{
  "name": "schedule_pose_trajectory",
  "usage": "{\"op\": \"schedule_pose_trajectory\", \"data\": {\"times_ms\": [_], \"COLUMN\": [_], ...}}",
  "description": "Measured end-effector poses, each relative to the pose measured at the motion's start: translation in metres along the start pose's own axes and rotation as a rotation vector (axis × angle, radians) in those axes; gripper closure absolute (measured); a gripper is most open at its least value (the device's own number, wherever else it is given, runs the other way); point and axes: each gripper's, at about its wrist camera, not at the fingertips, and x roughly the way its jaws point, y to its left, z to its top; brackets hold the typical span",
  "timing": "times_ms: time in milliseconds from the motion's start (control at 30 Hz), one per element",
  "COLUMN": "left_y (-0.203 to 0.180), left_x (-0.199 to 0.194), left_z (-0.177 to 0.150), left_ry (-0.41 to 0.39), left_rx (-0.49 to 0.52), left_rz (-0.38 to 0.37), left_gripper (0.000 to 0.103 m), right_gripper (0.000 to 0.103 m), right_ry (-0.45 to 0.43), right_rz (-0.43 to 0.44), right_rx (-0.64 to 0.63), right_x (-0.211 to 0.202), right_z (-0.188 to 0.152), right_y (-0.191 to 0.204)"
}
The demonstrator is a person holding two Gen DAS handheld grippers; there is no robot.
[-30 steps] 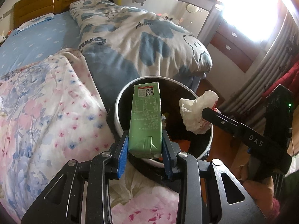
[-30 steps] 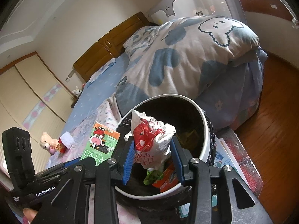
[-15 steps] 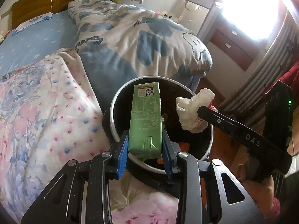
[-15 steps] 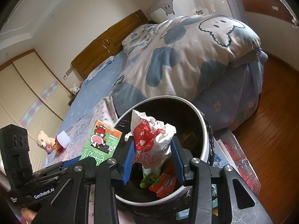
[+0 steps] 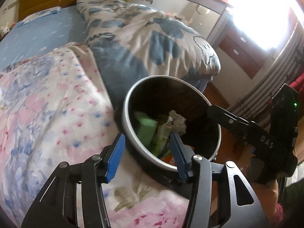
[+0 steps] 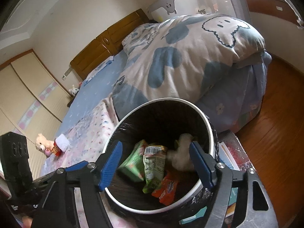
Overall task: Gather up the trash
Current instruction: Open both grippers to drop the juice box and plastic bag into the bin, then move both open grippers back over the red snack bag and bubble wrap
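A round trash bin with a white rim [image 5: 131, 102] [image 6: 207, 121] and a black liner stands beside the bed. Inside it lie a green carton [image 5: 146, 131] [image 6: 133, 163], a crumpled white bag [image 5: 177, 120] [image 6: 182, 155], a green wrapper [image 6: 153, 167] and an orange wrapper [image 6: 168, 189]. My left gripper [image 5: 146, 155] is open and empty over the bin's near rim. My right gripper [image 6: 155, 163] is open and empty above the bin's mouth; it also shows in the left wrist view [image 5: 247, 127].
The bed carries a pink floral quilt [image 5: 47, 104] and a blue-and-white duvet [image 6: 180, 57]. A plush toy [image 6: 45, 144] lies on the bed. A wooden floor [image 6: 275, 114] lies to the right. Books or papers [image 6: 229, 163] lie under the bin.
Both grippers have opened. The green carton and the white bag have dropped from them into the bin.
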Motion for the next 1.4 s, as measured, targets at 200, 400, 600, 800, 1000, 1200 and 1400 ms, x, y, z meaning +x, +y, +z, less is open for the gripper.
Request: {"op": "schedule_pose_trajectory", "data": {"times_ms": [200,400,600,800,1000,1200,1400], "left_y": [0.033,0.075,0.117,0.155,0.188,0.221,0.258], "left_x": [-0.021,-0.045,-0.065,-0.085,-0.103,-0.119,-0.128], "left_z": [-0.018,-0.039,-0.060,-0.082,-0.100,-0.109,-0.112], "left_ry": [-0.029,-0.054,-0.069,-0.090,-0.105,-0.125,-0.132], "left_rx": [-0.067,-0.164,-0.245,-0.346,-0.410,-0.459,-0.512], "left_rz": [0.042,0.088,0.140,0.176,0.220,0.269,0.314], "left_gripper": [0.047,0.046,0.046,0.041,0.040,0.038,0.038], "right_gripper": [0.022,0.022,0.022,0.019,0.008,0.008,0.008], "right_ry": [0.002,0.018,0.055,0.096,0.132,0.170,0.200], "right_rz": [0.033,0.089,0.140,0.179,0.210,0.246,0.274], "right_rx": [-0.025,-0.084,-0.132,-0.176,-0.206,-0.244,-0.278], "right_x": [0.000,0.006,0.021,0.034,0.048,0.065,0.087], "right_z": [-0.007,-0.021,-0.036,-0.050,-0.064,-0.078,-0.086], "right_y": [0.021,0.057,0.095,0.128,0.158,0.188,0.217]}}
